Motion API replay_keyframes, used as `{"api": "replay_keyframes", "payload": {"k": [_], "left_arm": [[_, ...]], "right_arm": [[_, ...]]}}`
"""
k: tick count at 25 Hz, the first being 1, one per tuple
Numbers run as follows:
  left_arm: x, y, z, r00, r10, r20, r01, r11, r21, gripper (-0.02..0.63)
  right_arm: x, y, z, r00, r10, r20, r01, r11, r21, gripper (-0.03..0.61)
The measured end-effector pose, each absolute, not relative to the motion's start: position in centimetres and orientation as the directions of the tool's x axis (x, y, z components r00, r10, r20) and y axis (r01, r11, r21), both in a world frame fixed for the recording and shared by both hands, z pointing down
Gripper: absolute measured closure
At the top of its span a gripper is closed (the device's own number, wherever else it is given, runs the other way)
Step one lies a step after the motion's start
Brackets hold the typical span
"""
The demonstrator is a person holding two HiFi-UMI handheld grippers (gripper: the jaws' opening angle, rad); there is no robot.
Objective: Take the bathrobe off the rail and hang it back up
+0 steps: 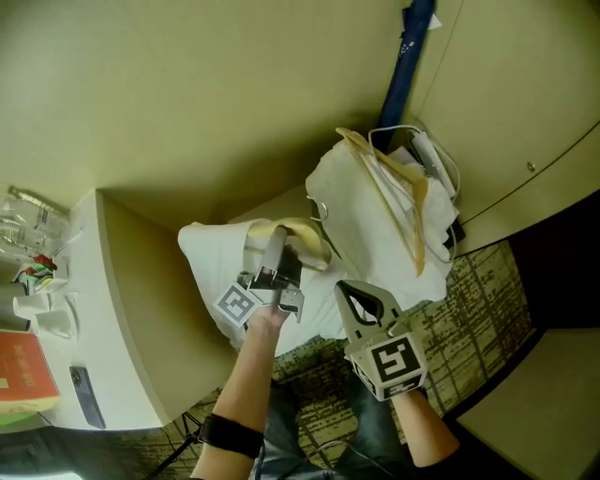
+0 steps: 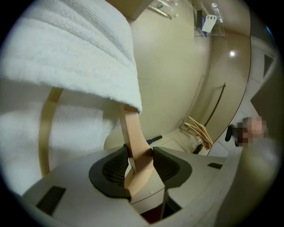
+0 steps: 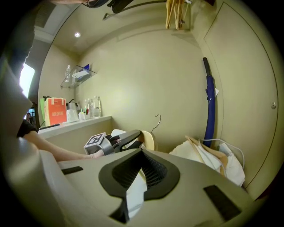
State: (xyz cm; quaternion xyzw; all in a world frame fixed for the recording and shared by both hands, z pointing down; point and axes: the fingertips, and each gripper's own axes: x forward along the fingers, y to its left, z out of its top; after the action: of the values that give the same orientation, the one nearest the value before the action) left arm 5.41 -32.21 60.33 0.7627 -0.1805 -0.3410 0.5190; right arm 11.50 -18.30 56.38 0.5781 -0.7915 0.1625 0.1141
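Note:
The white bathrobe [image 1: 208, 251] hangs over a wooden hanger [image 1: 309, 236] whose metal hook [image 3: 156, 120] is free of the rail. My left gripper [image 1: 272, 255] is shut on the hanger's wooden arm [image 2: 135, 142], and the robe's thick towelling [image 2: 66, 57] drapes just above the jaws. My right gripper [image 1: 356, 295] is to the right and slightly lower, shut on a fold of the robe's white cloth [image 3: 135, 195]. The dark rail [image 3: 133, 5] runs high overhead, with bare wooden hangers [image 3: 175, 13] on it.
A heap of white cloth with wooden hangers [image 1: 384, 211] lies against the wall on the right, beside a blue umbrella [image 1: 408, 56]. A counter [image 1: 103, 319] at the left carries glasses, a phone and an orange box [image 1: 23, 370]. Patterned carpet [image 1: 478, 291] lies below.

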Motion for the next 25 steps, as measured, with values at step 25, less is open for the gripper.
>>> {"api": "replay_keyframes", "payload": {"k": [25], "left_arm": [[7.8, -30.4, 16.1, 0.628, -0.414, -0.659, 0.266, -0.682, 0.681, 0.446]], "right_arm": [[12.1, -18.0, 20.6, -0.300, -0.954, -0.014, -0.952, 0.298, 0.076, 0.554]]}}
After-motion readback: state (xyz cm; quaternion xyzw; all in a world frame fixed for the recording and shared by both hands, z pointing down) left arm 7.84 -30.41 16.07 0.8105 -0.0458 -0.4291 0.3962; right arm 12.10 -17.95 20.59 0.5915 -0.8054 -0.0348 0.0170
